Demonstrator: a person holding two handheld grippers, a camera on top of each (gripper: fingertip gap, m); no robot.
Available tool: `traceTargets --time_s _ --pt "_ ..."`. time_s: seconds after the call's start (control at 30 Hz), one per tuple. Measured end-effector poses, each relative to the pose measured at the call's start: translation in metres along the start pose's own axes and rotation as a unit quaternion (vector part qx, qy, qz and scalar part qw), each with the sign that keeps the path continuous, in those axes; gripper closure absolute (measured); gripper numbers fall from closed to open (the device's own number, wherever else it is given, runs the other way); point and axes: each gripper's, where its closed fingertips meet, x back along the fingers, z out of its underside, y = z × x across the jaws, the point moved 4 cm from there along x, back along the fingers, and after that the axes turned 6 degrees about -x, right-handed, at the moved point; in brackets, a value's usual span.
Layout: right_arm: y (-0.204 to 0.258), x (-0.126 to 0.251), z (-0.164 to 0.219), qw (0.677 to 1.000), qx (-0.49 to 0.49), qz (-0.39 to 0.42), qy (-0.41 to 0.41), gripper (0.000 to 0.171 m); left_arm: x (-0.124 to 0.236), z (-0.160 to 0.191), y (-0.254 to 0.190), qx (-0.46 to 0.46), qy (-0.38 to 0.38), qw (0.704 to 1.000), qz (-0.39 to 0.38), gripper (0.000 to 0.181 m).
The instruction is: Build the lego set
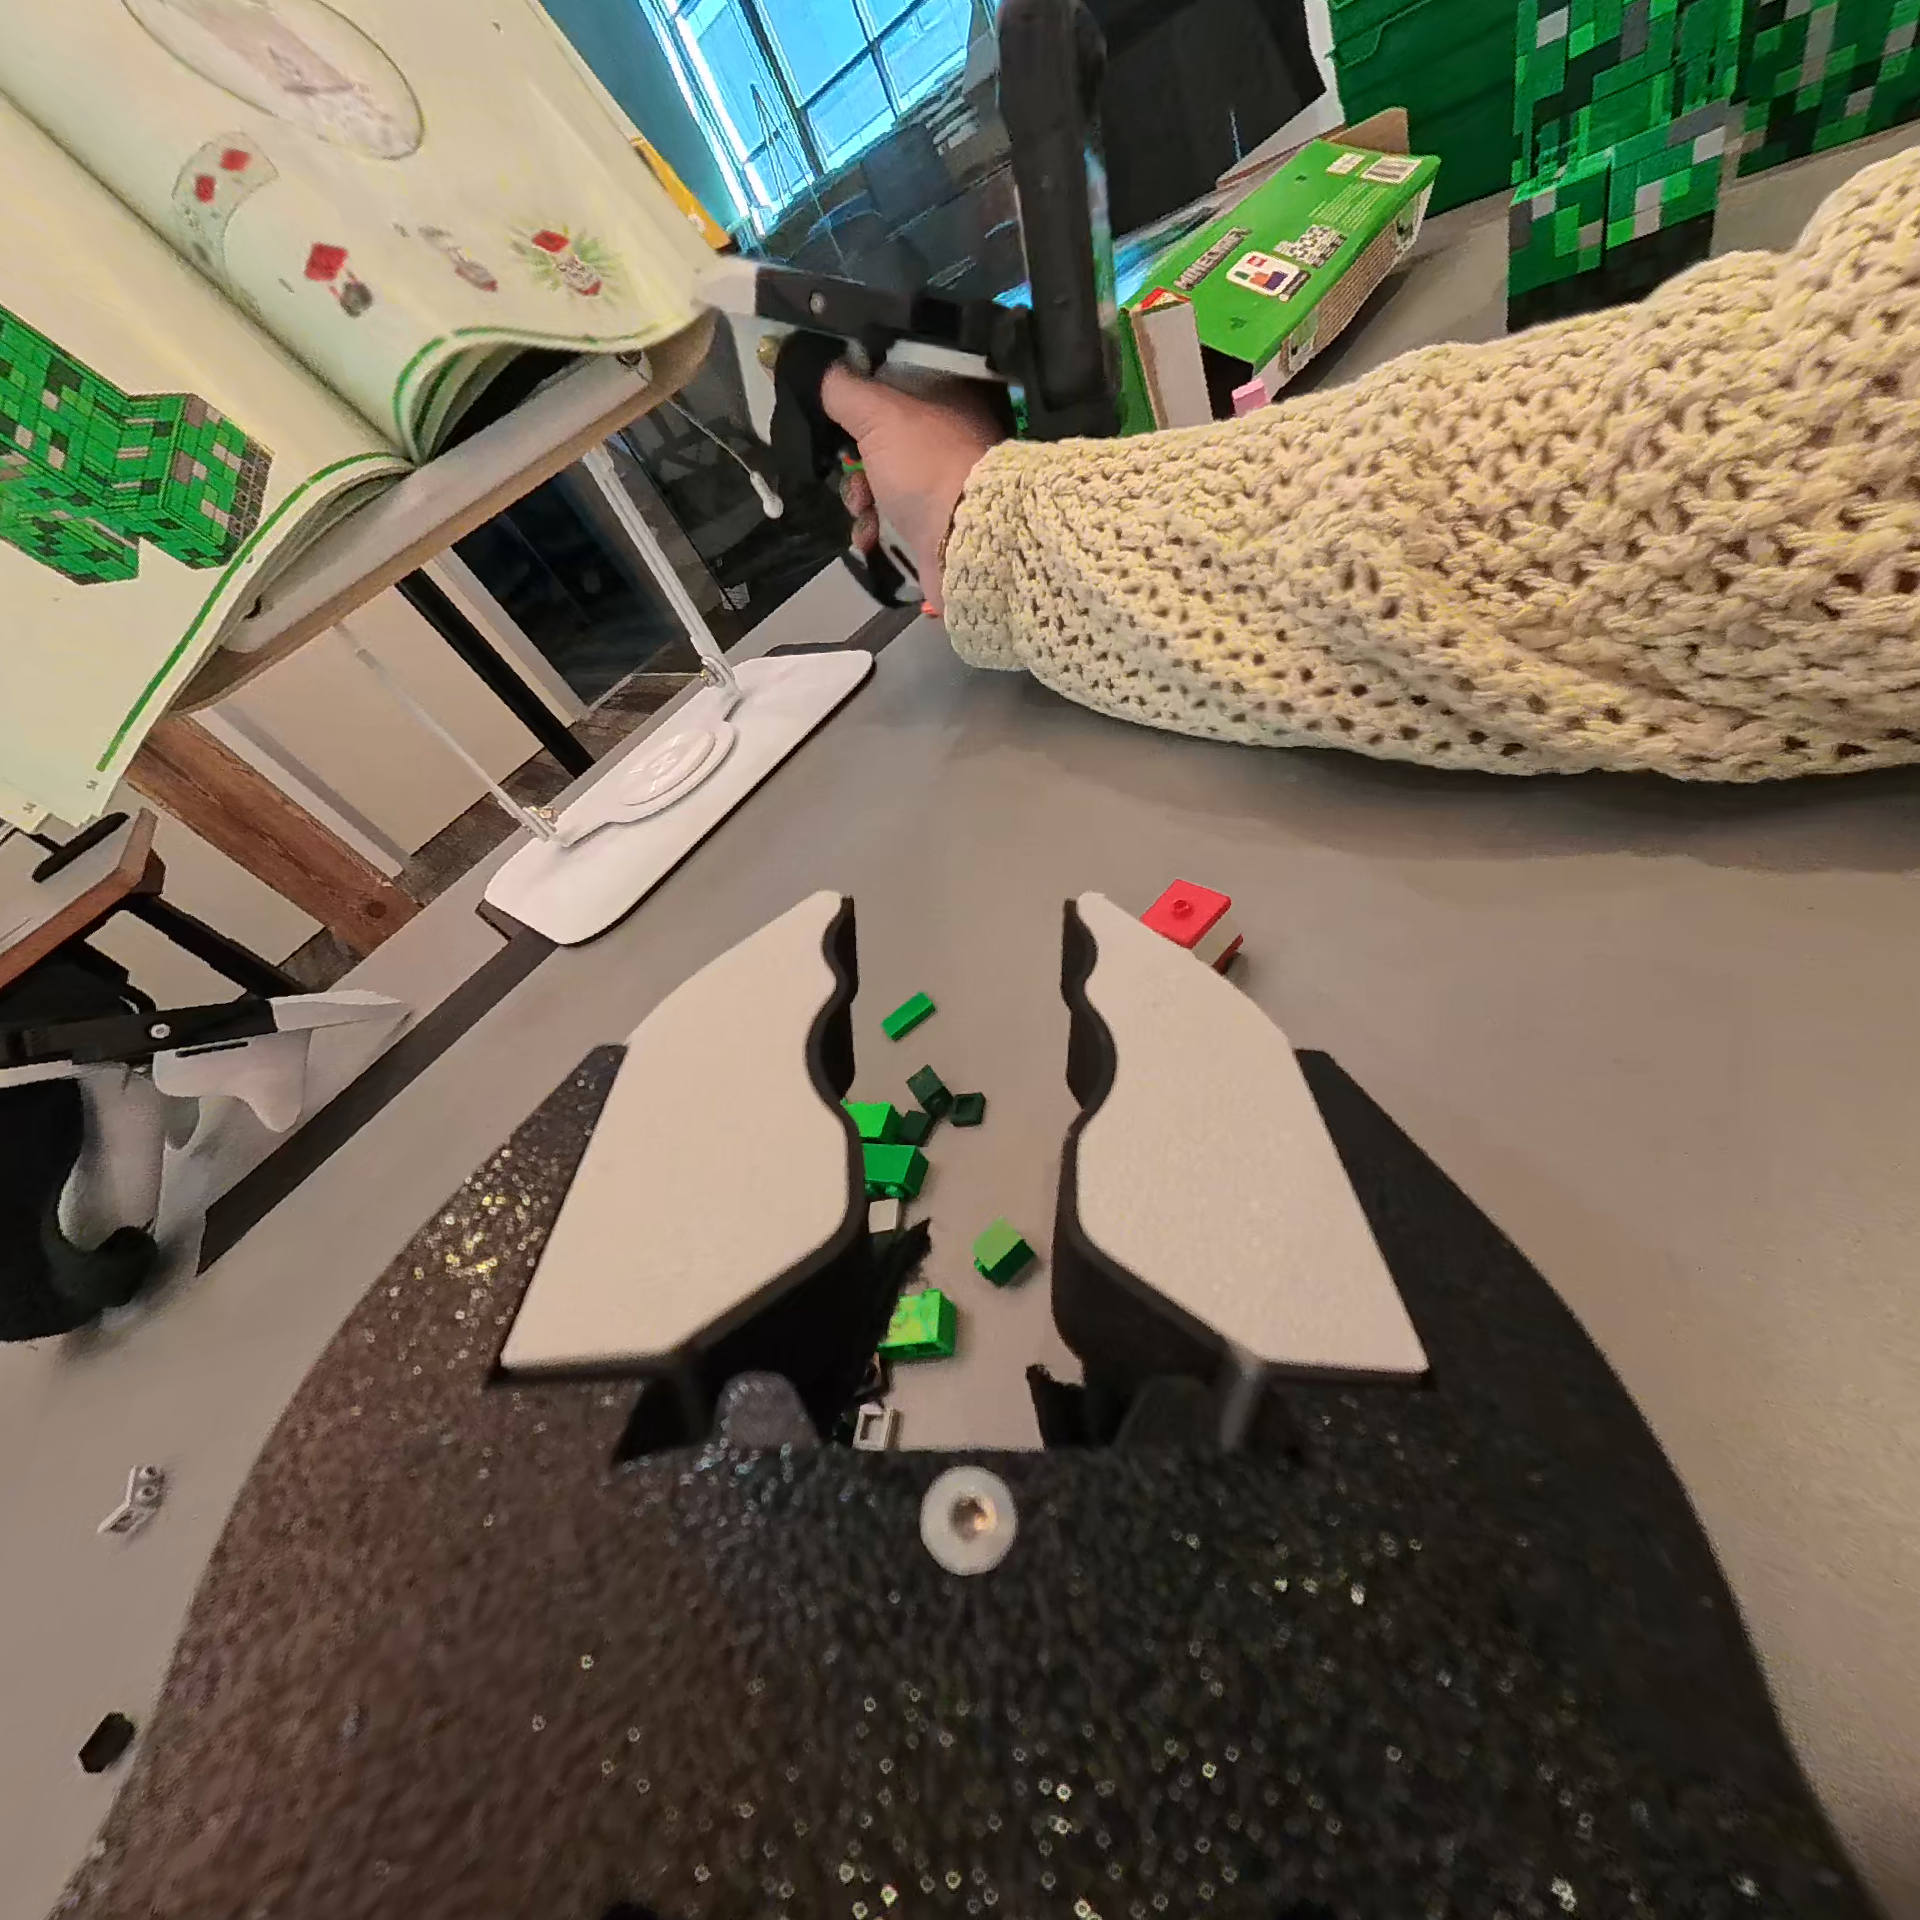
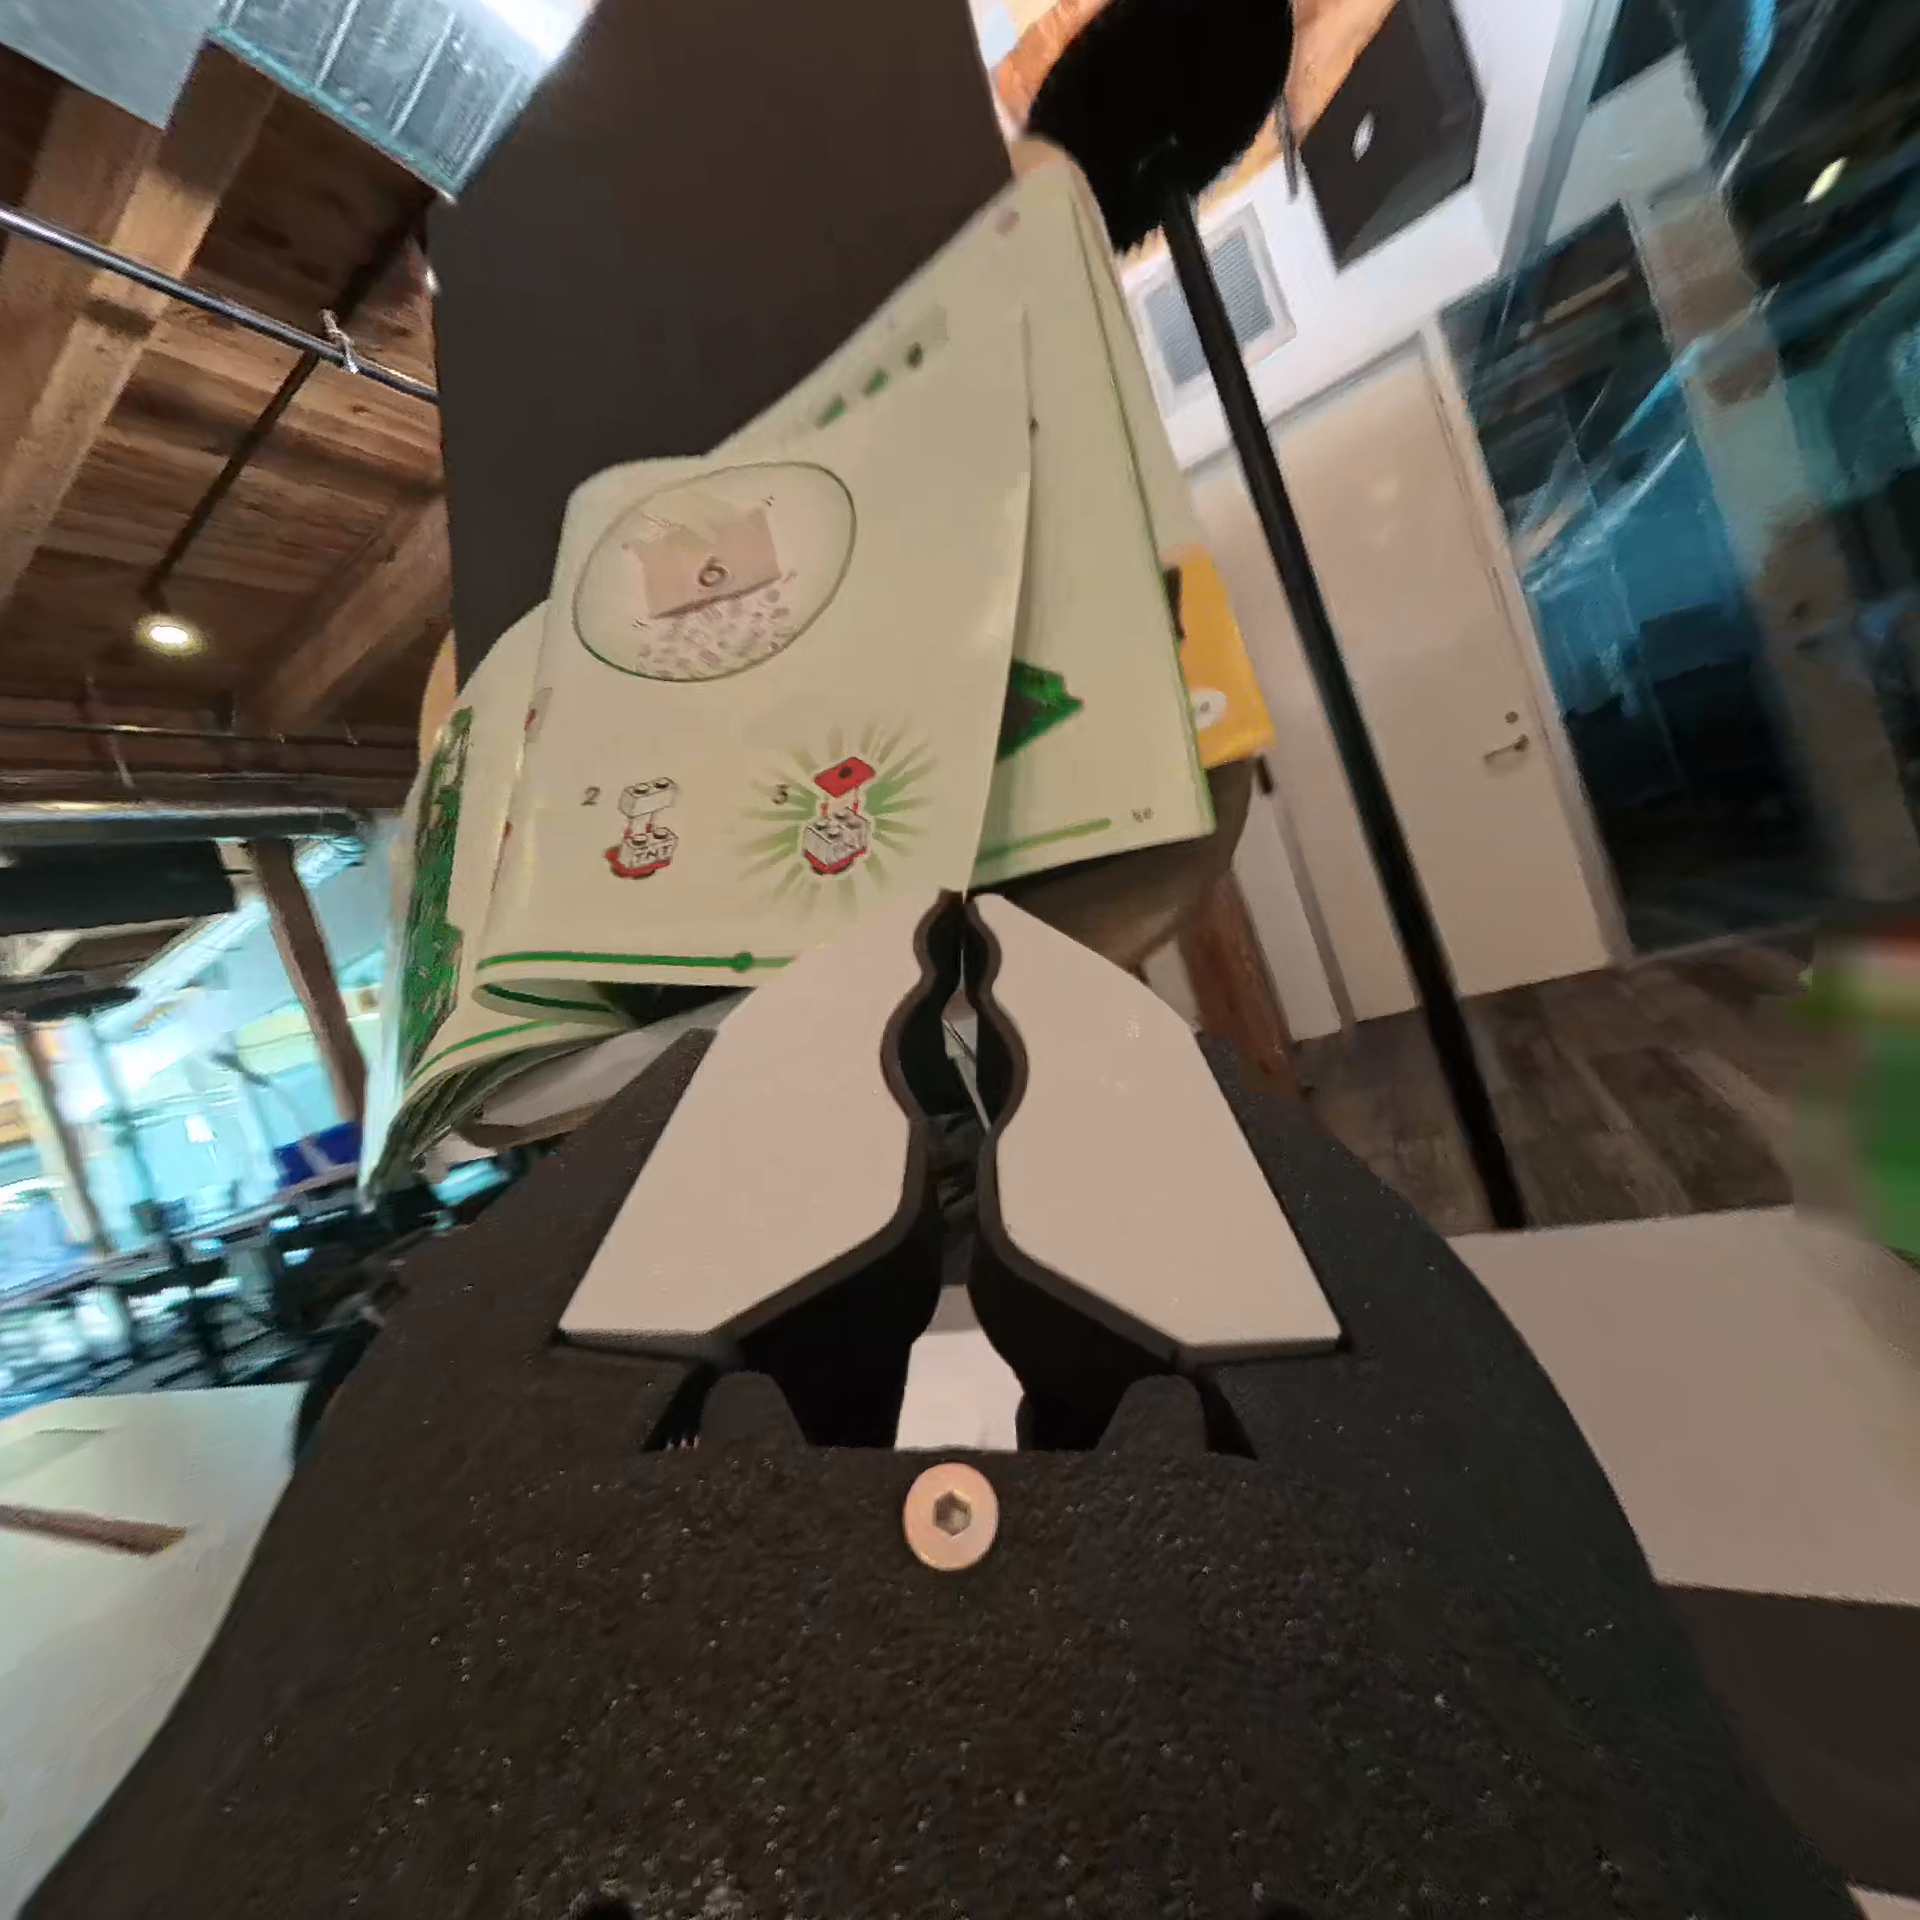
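My left gripper point(image 1: 961, 914) is open and empty, low over the grey table point(image 1: 1039, 810). Several small green pieces point(image 1: 894, 1143) lie on the table between its fingers, untouched, with a flat green piece point(image 1: 909, 1016) farther forward. A red-and-white block point(image 1: 1190, 920) stands just beyond the right fingertip. My right gripper point(image 2: 961, 914) is raised and shut on the lower corner of a page of the open instruction booklet point(image 2: 779, 675). The left wrist view shows this gripper point(image 1: 727, 291) at the page edge of the booklet point(image 1: 312, 260).
The booklet rests on a stand with a white base point(image 1: 675, 790). A knitted sleeve point(image 1: 1455, 561) lies across the table behind the pieces. A green box point(image 1: 1288, 249) and a large green block figure point(image 1: 1621, 135) stand at the back. A black pole point(image 2: 1330, 675) rises on the right. My hands' fingertips stand some 35 cm from each other.
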Motion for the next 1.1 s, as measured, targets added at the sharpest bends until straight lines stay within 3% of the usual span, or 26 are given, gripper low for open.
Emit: traceTargets --time_s 0.2,0.37,0.53,0.87,1.1 --pt "0.045 0.008 -0.009 0.982 0.184 -0.016 -0.031 0.171 -0.002 0.001 0.001 -0.005 0.005 1.0 -0.004 0.147" --pt "0.094 0.007 0.014 0.92 0.386 -0.061 -0.017 0.171 -0.004 0.001 -0.001 -0.016 0.009 1.0 -0.004 0.15" --pt "0.123 0.007 0.039 0.887 0.448 -0.112 0.002 0.171 -0.005 0.001 -0.001 -0.022 0.011 1.0 -0.004 0.152" --pt "0.129 0.008 0.046 0.881 0.456 -0.129 0.006 0.171 -0.007 0.001 -0.003 -0.028 0.01 1.0 0.001 0.153" --pt "0.162 0.014 0.062 0.835 0.518 -0.187 -0.001 0.171 -0.009 0.001 -0.003 -0.031 0.011 0.999 0.001 0.154"
